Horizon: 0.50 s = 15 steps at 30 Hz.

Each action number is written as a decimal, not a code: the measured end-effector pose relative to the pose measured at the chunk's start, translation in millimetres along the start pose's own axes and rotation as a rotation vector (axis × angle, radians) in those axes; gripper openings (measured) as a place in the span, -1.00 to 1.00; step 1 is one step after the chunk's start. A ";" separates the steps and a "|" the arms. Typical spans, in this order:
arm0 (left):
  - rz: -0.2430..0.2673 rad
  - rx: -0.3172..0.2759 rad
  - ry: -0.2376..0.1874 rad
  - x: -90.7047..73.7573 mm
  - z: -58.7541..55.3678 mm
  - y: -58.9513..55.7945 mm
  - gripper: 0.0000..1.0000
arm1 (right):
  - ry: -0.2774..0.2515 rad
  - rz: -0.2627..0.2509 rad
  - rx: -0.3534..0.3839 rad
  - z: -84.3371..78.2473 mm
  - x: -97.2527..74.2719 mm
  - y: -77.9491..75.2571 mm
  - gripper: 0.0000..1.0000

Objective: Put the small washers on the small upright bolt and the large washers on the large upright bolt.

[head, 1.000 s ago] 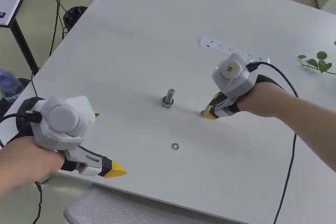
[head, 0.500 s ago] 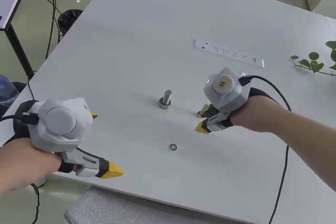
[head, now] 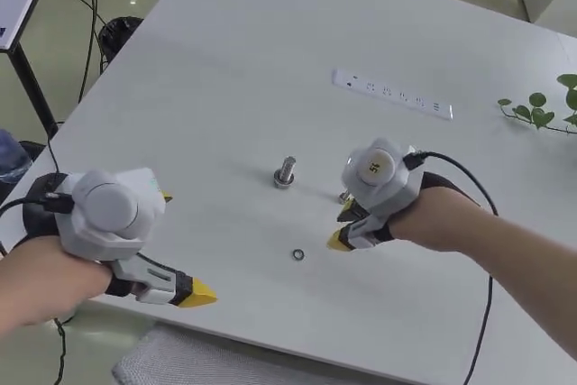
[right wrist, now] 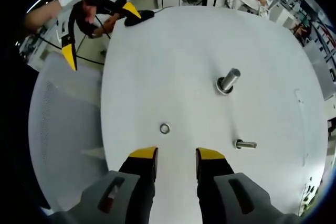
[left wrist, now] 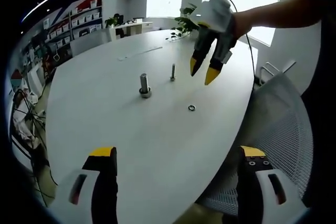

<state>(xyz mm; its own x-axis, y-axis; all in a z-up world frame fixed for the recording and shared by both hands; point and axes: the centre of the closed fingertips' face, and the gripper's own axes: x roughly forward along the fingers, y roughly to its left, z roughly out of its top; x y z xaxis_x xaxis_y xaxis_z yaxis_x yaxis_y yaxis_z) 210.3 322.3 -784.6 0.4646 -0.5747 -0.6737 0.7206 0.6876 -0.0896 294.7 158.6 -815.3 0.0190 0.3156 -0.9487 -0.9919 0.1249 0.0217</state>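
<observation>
1. Right gripper [right wrist: 176,153] hangs low over the white counter [head: 225,60]. Its jaws are parted by a modest gap and nothing is between them.
2. Its yellow tips point down toward the washer [right wrist: 165,128]. The washer lies flat on the counter just ahead of them and touches neither tip.
3. In the head view the washer sits towards the counter's near edge, between the two grippers. It is closer to the right gripper than to the other.
4. The large upright bolt [head: 285,171] stands on its head in the middle part of the counter. It is farther from the near edge than the washer and apart from it.
5. The small upright bolt [left wrist: 172,72] stands near the large one, on the right gripper's side. In the head view that gripper's body partly hides it.
6. The left gripper [left wrist: 177,153] has its jaws spread wide and holds nothing. It is held at the counter's near edge towards the left corner, above a mesh chair [left wrist: 278,129], well apart from the washer and both bolts.
7. A white power strip [head: 392,94] lies flat beyond the bolts, towards the far edge.
8. A leafy plant sprig [head: 541,107] reaches in over the counter's right edge.
</observation>
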 end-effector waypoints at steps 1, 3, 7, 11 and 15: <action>0.001 0.007 -0.008 0.1 1.5 -0.2 0.92 | -0.001 0.005 -0.002 0.5 1.5 2.8 -0.39; 0.000 0.001 -0.004 0.1 1.2 -0.6 0.94 | -0.003 0.010 -0.005 1.6 4.3 7.1 -0.37; -0.001 -0.002 0.000 0.3 0.4 -0.9 0.96 | -0.009 0.017 -0.011 4.5 9.5 13.7 -0.31; -0.001 -0.004 -0.005 0.5 1.5 -1.4 0.95 | -0.012 0.020 -0.017 6.6 14.7 18.2 -0.30; -0.004 -0.005 0.001 1.6 0.4 -3.3 0.92 | -0.008 0.017 -0.017 7.1 22.7 18.3 -0.31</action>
<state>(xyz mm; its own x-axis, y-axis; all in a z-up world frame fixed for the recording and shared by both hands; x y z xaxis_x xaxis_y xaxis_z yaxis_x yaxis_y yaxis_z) 208.9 318.9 -785.1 0.4610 -0.5768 -0.6743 0.7201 0.6872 -0.0956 277.9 174.8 -834.2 0.0030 0.3254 -0.9456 -0.9941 0.1037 0.0326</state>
